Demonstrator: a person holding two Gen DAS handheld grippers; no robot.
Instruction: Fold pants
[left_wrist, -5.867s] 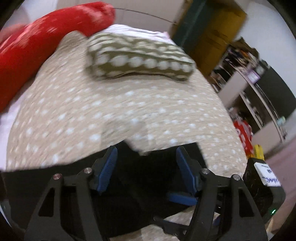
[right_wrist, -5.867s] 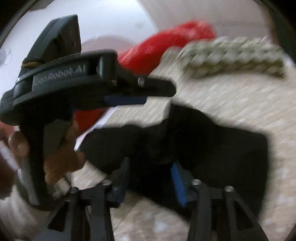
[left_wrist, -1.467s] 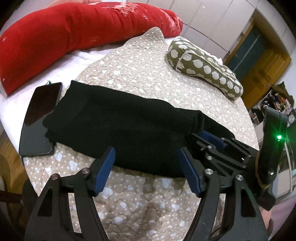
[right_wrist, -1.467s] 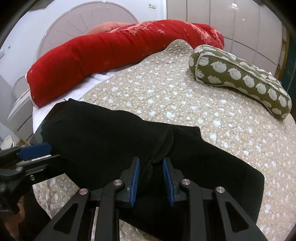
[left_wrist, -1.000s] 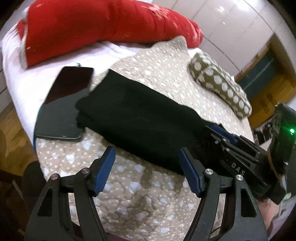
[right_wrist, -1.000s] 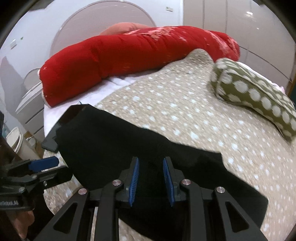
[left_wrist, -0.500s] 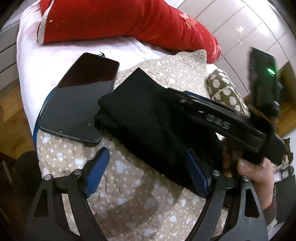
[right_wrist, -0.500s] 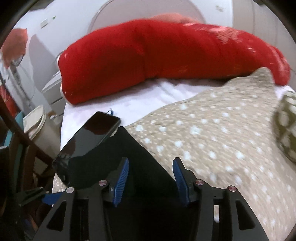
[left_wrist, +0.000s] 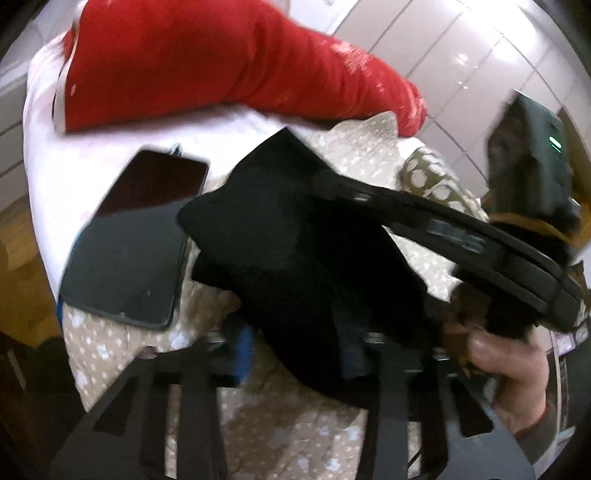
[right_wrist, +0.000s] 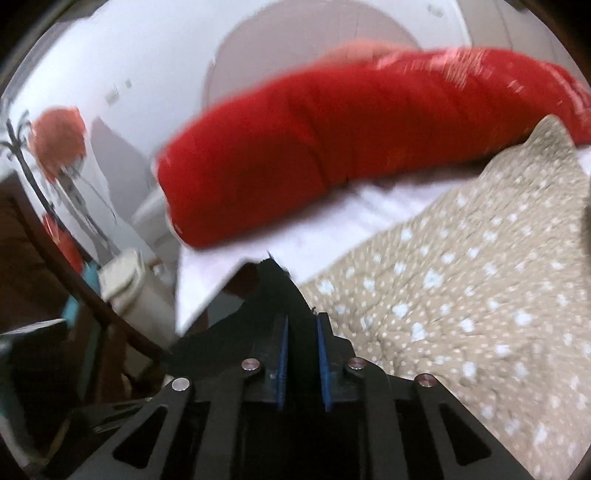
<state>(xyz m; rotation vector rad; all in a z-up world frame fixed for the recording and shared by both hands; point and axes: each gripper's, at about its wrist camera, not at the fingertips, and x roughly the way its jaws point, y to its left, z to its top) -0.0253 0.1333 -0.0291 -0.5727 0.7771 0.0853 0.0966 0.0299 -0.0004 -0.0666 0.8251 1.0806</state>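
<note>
The black pants (left_wrist: 295, 251) lie folded in a thick bundle on the dotted beige quilt (left_wrist: 280, 435), their left end beside a phone. My left gripper (left_wrist: 295, 354) is low over the near edge of the bundle; its blue fingers (left_wrist: 243, 354) stand apart, with cloth over the gap. My right gripper (right_wrist: 301, 354) is shut on the far corner of the pants (right_wrist: 284, 291), lifted off the bed. The right gripper's body (left_wrist: 480, 247) crosses the left wrist view above the bundle.
A dark phone (left_wrist: 136, 236) lies on the white sheet at the bed's left edge. A long red bolster (right_wrist: 351, 147) runs along the head of the bed. An olive dotted pillow (left_wrist: 436, 184) lies behind the pants. A wooden chair (right_wrist: 74, 295) stands left of the bed.
My right gripper has closed on the pants' far end and lifted it. My left gripper has moved in closer to the bundle's near edge. Both views are blurred by motion.
</note>
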